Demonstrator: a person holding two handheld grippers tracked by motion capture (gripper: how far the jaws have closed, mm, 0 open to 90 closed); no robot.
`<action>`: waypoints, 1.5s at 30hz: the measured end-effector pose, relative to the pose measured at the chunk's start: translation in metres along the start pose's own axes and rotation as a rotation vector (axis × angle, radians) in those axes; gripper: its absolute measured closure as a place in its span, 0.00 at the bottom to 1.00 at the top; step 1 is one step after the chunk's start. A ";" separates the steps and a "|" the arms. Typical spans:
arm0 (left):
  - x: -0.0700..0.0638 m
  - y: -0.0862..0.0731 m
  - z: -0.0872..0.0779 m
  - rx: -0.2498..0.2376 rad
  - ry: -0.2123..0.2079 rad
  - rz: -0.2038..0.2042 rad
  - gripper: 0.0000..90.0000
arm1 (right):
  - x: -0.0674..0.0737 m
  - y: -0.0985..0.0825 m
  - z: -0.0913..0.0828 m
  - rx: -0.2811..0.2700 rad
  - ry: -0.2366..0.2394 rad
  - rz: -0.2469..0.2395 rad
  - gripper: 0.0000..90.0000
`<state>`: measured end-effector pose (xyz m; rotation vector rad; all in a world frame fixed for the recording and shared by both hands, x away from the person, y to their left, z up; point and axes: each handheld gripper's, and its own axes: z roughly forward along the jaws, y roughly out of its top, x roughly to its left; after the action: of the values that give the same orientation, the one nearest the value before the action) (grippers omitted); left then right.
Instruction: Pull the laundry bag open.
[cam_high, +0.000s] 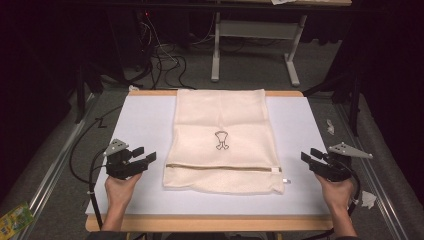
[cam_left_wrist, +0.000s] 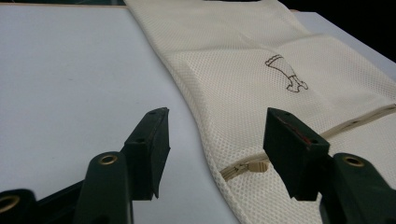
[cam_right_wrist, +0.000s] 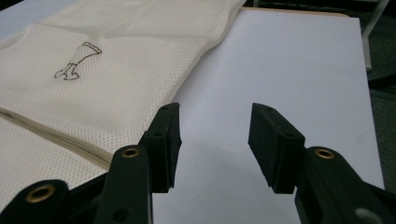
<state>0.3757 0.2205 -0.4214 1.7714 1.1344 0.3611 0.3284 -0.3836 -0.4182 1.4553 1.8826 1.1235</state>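
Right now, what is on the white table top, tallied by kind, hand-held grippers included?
Cream mesh laundry bag with a zip: 1
Black two-finger grippers: 2, left gripper and right gripper, both open and apart from the bag
Total: 3

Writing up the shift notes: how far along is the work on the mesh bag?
The cream mesh laundry bag lies flat on the white table, zipper closed. Nothing is held: left gripper and right gripper stand open beside it. Any remaining step isn't evident.
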 end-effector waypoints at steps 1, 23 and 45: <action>0.001 0.000 0.000 0.003 0.004 0.002 0.44 | -0.003 -0.002 -0.002 -0.004 -0.004 0.008 0.60; 0.019 -0.018 -0.003 -0.002 0.019 -0.042 0.45 | -0.025 -0.026 -0.011 -0.032 -0.031 0.086 0.60; 0.028 -0.035 0.013 0.014 0.049 -0.075 0.43 | -0.033 -0.042 0.003 0.005 -0.063 0.129 0.61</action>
<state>0.3806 0.2395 -0.4634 1.7351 1.2378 0.3538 0.3187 -0.4178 -0.4586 1.6157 1.7714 1.1180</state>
